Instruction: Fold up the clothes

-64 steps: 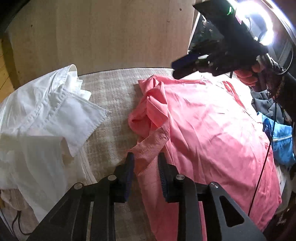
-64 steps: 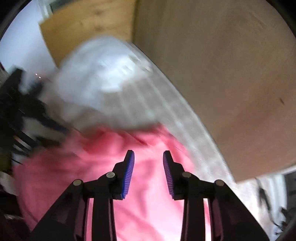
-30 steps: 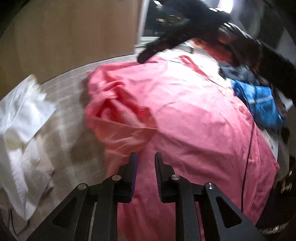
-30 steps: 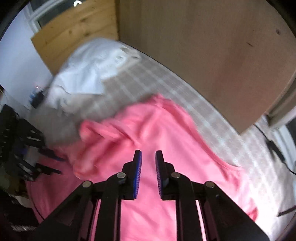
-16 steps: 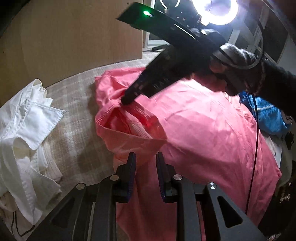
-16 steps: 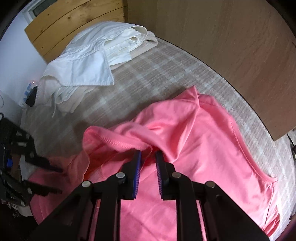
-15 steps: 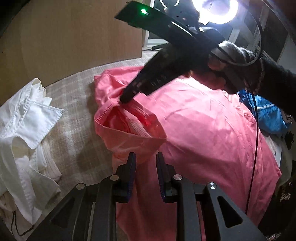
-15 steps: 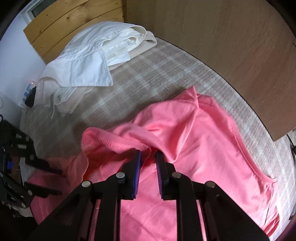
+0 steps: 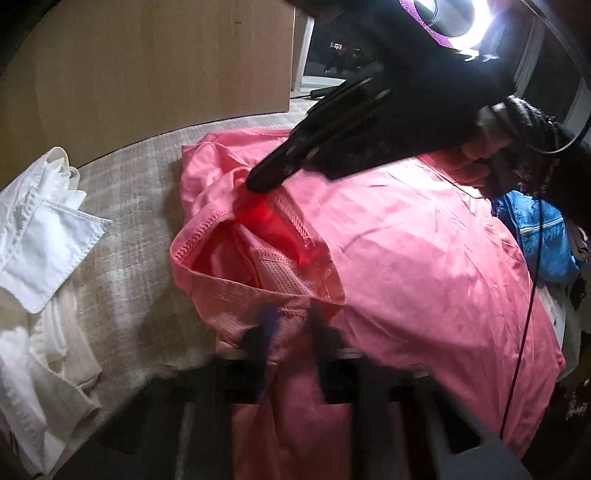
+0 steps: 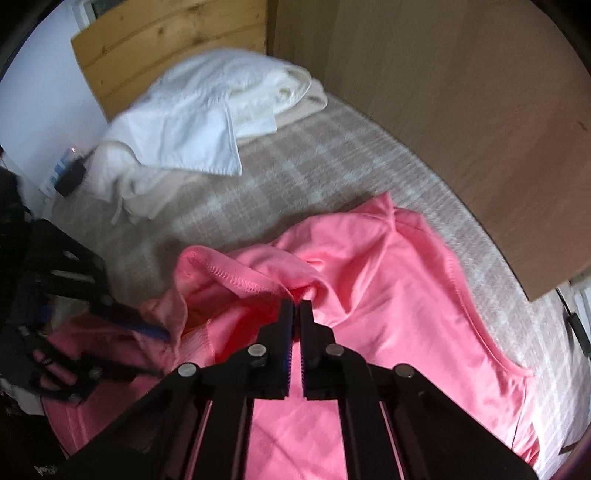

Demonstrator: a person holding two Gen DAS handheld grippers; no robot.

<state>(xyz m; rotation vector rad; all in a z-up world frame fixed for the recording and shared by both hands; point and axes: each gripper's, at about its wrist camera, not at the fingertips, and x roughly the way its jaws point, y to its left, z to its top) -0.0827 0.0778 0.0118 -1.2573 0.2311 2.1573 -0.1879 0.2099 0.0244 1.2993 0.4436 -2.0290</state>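
A pink shirt [image 9: 406, 266] lies spread on a plaid bed cover [image 9: 125, 221], with its sleeve bunched and turned open at the left. My right gripper [image 10: 295, 306] is shut on a fold of the pink shirt [image 10: 369, 280] at the bunched sleeve; it also shows in the left wrist view [image 9: 266, 181], tips pressed into the fabric. My left gripper [image 9: 290, 317] is blurred, its jaws a little apart, with the sleeve's hem edge between them. It also appears at the left of the right wrist view [image 10: 147, 328].
A pile of white clothes [image 9: 40, 236] lies left of the pink shirt, also in the right wrist view [image 10: 207, 122]. A wooden panel [image 9: 147, 62] backs the bed. A blue garment [image 9: 539, 236] lies at the right. A bright ring light [image 9: 454, 18] shines above.
My right gripper has closed on the bunched sleeve fabric. My left gripper has moved forward to the sleeve's hem and its jaws have widened a little.
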